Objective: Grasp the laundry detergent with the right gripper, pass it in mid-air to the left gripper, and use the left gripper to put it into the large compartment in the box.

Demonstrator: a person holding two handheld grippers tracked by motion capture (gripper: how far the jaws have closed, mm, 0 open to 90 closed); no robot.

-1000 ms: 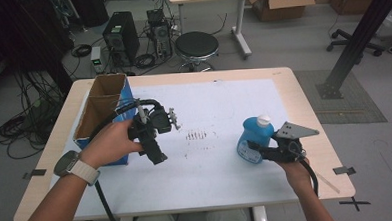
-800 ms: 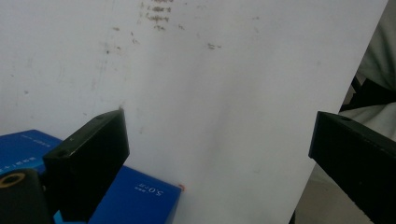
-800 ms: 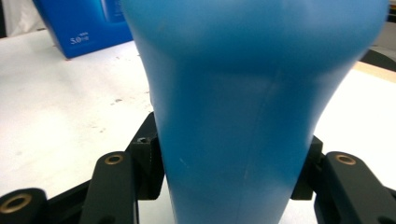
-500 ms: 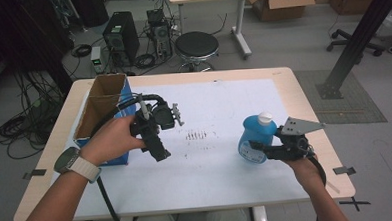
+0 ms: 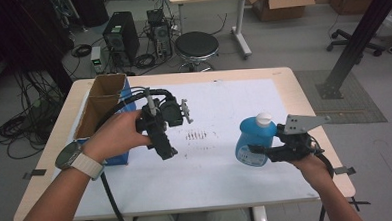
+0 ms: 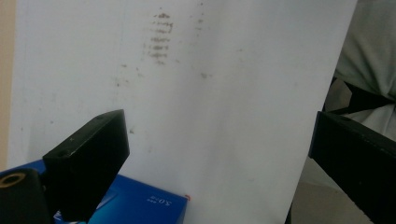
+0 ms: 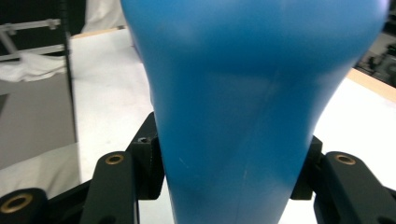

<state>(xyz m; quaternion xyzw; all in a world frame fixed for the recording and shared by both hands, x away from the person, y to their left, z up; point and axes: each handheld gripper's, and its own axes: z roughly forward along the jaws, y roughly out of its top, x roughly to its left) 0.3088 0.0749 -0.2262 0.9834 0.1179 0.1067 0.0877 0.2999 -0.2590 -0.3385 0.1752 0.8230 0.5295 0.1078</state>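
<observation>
The right gripper [image 5: 260,152] has its two black jaws pressed tight on the sides of a blue bottle [image 5: 255,140] with a white cap [image 5: 263,119]. The bottle stands upright in the grip, above the right side of the white sheet [image 5: 226,164] that covers the wooden table [image 5: 311,110]. In the right gripper view the blue bottle [image 7: 252,102] sits right between the jaws, and each jaw touches one side of it. A grey three-cornered plate [image 5: 304,122] sits on top of this gripper.

The left gripper [image 5: 167,153] is held in the person's left hand [image 5: 117,136] over the left part of the sheet, and it points down. Its jaws stand wide apart with nothing between them. In the left gripper view the white sheet [image 6: 224,93] and a patch of small dark marks [image 6: 159,39] lie under the open jaws.

A blue cardboard box [image 5: 101,107] with an open top sits at the left side of the table, just beside the left hand. The dark marks [image 5: 197,135] lie on the sheet between the two grippers. The person wears a watch [image 5: 71,155] on the left wrist.
</observation>
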